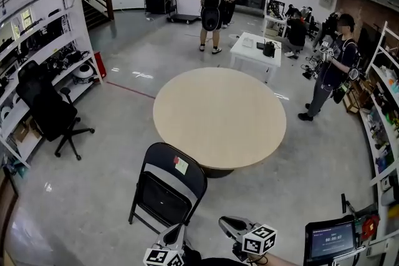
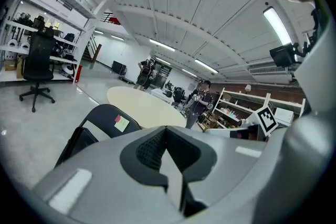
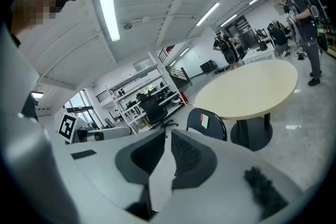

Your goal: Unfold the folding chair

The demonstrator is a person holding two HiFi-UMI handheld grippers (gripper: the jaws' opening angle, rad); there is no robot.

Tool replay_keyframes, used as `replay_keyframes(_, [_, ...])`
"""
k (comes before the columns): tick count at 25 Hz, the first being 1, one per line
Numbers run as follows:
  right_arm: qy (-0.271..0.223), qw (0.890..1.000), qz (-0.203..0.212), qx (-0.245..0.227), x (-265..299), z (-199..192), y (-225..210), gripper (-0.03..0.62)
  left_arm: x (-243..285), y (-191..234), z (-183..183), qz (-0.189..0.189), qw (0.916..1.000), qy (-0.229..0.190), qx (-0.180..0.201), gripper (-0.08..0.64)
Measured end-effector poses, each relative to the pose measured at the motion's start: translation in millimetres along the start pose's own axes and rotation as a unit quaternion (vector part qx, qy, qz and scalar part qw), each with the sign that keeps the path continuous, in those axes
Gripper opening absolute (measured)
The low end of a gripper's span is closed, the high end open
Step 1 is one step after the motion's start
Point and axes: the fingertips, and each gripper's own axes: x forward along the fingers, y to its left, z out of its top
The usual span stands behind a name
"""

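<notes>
Bearing unreadable stickers (image 1: 180, 164), folding chair (image 1: 165, 187) faces left gripper (image 2: 165, 132), right gripper (image 3: 168, 135), both closed.

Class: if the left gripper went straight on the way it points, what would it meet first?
Probably the folding chair, whose backrest stands just beyond the left gripper, slightly left of its line; depth is unclear.

Head view's bottom edge crops left hand-held gripper (image 1: 175, 231) and right hand-held gripper (image 1: 225, 222).

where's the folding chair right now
In the head view the folding chair stands at lower centre-left, beside the near edge of the round table, with the black office chair farther left.
</notes>
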Motion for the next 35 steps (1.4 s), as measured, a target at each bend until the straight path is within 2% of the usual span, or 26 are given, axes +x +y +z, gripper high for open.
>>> replay_keyframes(8, [0.013,1.0,-0.008,-0.007,52.2,21.1,9.5,0.04,10.6,46.6,29.3,-0.008,1.0,-0.003,-0.002,0.006])
replay_keyframes(11, [0.023,1.0,-0.005,-0.013,71.4,34.2,10.4,0.04,17.5,66.0,39.3,-0.003,0.9999,-0.013,-0.008,0.006])
replay_keyframes(15, [0.031,0.999,-0.001,-0.01,99.8,47.5,10.4,0.04,23.4,90.4,50.3,0.009,0.9998,-0.005,-0.017,0.006])
replay_keyframes(20, [0.058,0.998,0.015,0.001,117.3,49.4,7.6,0.04,26.5,107.0,52.1,0.04,0.9986,0.008,-0.032,0.006])
replay_keyframes(23, [0.071,0.997,0.028,0.004,129.7,64.5,0.8,0.04,40.8,112.8,64.9,0.057,0.9979,0.014,-0.029,0.006])
replay_keyframes(26, [0.075,0.996,0.041,-0.003,141.3,81.4,-18.6,0.04,65.3,114.2,73.8,0.07,0.9972,0.013,-0.026,0.006])
replay_keyframes(30, [0.081,0.993,0.079,-0.023,162.2,94.6,-44.8,0.04,81.4,122.0,61.8,0.119,0.9922,0.017,-0.033,0.006])
replay_keyframes(35, [0.103,0.991,0.074,-0.041,173.7,108.4,-98.3,0.04,114.1,137.9,46.6,0.161,0.985,0.033,-0.054,0.006])
